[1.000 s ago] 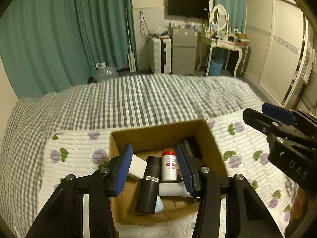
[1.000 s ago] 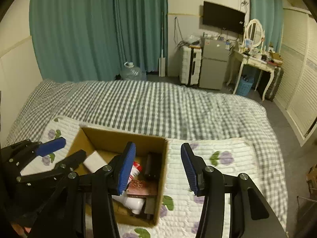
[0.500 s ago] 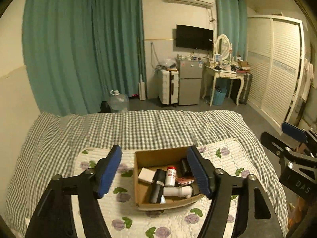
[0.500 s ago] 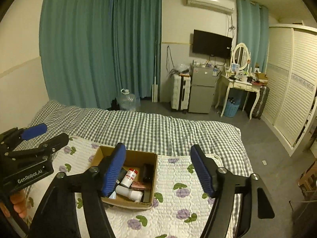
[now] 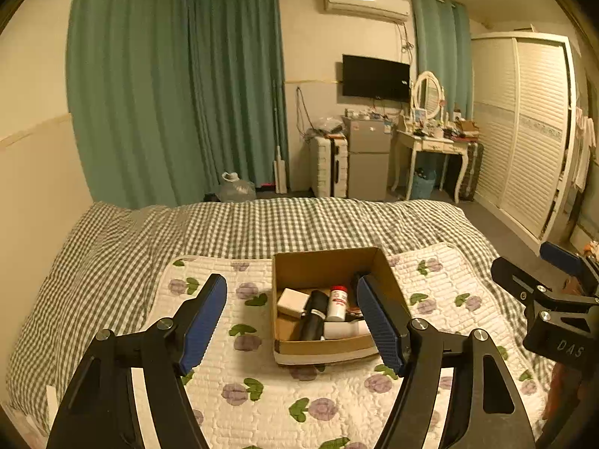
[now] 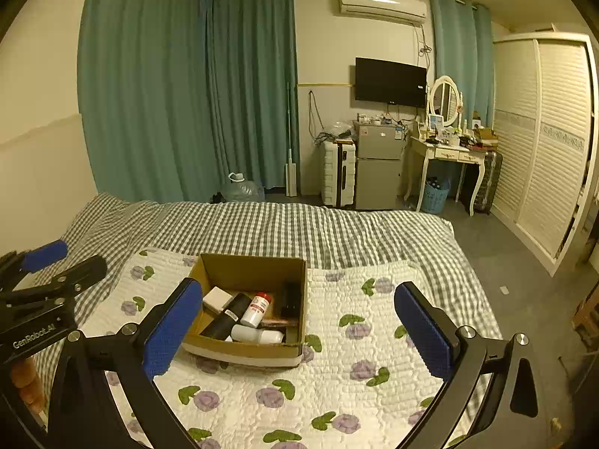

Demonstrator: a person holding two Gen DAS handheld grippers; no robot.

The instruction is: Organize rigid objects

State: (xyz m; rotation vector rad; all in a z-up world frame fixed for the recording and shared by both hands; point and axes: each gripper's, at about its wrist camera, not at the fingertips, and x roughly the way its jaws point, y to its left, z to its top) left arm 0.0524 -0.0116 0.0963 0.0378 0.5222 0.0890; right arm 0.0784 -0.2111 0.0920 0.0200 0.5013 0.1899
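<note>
An open cardboard box [image 5: 325, 262] [image 6: 247, 271] sits on a floral quilt on the bed. Inside lie a white block [image 5: 292, 297] [image 6: 218, 298], a black cylinder [image 5: 312, 320] [image 6: 228, 318], a white bottle with a red cap [image 5: 337, 299] [image 6: 256, 308], a white bottle on its side [image 6: 258, 335] and a dark item [image 6: 290, 299]. My left gripper [image 5: 292, 318] is open and empty, held back above the quilt. My right gripper [image 6: 295, 327] is open and empty, also back from the box. Each gripper shows at the edge of the other's view.
The quilt [image 6: 337, 381] covers the near part of a checked bedspread [image 6: 299, 228]. Beyond the bed stand a suitcase [image 6: 338, 172], a small fridge [image 6: 378, 164], a dressing table [image 6: 445, 153] and a wardrobe [image 6: 543, 142]. Green curtains [image 6: 187, 93] hang behind.
Both grippers have pulled up and back from the box, which now looks much smaller. Their jaws have opened wider. The items stay in the box.
</note>
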